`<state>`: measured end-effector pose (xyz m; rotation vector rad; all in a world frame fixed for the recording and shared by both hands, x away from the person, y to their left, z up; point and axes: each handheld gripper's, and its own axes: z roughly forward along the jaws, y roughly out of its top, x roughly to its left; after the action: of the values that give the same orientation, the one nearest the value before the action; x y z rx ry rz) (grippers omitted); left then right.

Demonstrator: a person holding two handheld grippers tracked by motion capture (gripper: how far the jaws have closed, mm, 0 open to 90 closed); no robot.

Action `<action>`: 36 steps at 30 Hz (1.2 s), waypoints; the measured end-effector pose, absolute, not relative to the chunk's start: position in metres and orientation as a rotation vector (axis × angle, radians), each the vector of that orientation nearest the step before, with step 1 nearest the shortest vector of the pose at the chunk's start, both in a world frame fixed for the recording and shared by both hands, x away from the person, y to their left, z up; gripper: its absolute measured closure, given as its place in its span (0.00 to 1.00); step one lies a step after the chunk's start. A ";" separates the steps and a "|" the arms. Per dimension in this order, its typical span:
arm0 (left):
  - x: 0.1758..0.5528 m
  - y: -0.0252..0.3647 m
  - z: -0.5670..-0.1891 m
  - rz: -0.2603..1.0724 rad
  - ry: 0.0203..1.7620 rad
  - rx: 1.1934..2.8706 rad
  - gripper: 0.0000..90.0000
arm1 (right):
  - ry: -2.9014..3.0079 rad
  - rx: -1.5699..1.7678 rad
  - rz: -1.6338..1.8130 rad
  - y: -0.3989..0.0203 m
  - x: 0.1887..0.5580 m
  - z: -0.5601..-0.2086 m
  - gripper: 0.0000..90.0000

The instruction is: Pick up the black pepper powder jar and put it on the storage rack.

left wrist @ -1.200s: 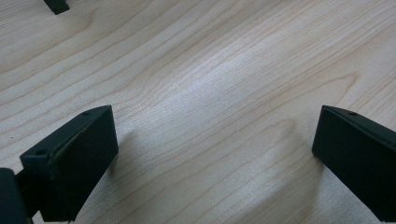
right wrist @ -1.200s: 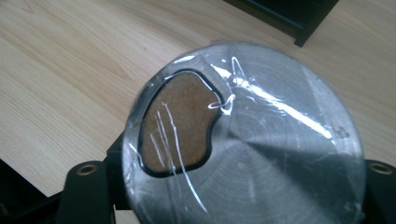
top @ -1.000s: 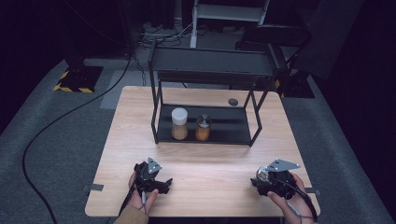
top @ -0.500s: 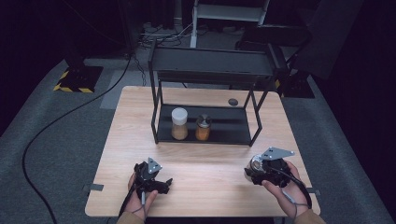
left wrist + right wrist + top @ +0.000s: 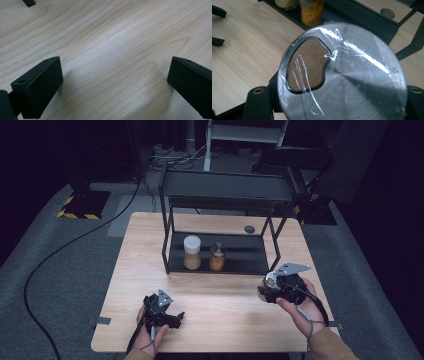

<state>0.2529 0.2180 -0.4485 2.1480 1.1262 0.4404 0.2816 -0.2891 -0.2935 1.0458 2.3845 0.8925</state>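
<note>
The right gripper [image 5: 267,292] is held above the front right part of the wooden table [image 5: 225,320], just in front of the black metal rack [image 5: 225,195]. Its jaws are clamped on a spice jar [image 5: 342,72], seen in the right gripper view from the top: a round metal lid with a kidney-shaped window showing brown powder, covered by clear film. In the high view the jar's shiny lid [image 5: 271,280] faces the rack.

The left gripper [image 5: 167,317] rests low over the front left part of the table, in the person's left hand [image 5: 150,335]. In the left gripper view its two black jaws stand wide apart, with bare wood between them and nothing held.

On the lower shelf of the rack stand two more jars side by side: a white-capped jar [image 5: 192,252] of tan powder on the left and a metal-capped jar [image 5: 217,256] of orange powder just beside it. A small dark round disc [image 5: 249,229] lies on the table behind the rack's right side.
</note>
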 end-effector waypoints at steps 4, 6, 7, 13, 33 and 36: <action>0.253 0.218 -0.448 0.441 1.126 2.148 0.00 | 2.385 1.050 0.890 -0.286 0.290 -0.292 0.34; 0.253 0.218 -0.448 0.441 1.126 2.148 0.00 | 2.386 1.050 0.890 -0.285 0.295 -0.291 0.34; 0.253 0.218 -0.448 0.441 1.126 2.148 0.00 | 2.388 1.046 0.890 -0.285 0.297 -0.290 0.34; 0.253 0.218 -0.448 0.441 1.126 2.148 0.00 | 2.389 1.053 0.883 -0.280 0.310 -0.289 0.34; 0.253 0.217 -0.448 0.445 1.134 2.146 0.00 | 2.389 1.072 0.874 -0.265 0.354 -0.291 0.34; 0.253 0.217 -0.448 0.445 1.134 2.146 0.00 | 2.385 1.077 0.871 -0.262 0.360 -0.292 0.34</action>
<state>0.2528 0.2166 -0.4483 2.1459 1.1339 0.4449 0.3595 -0.2619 -0.2920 1.0766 2.3852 0.8707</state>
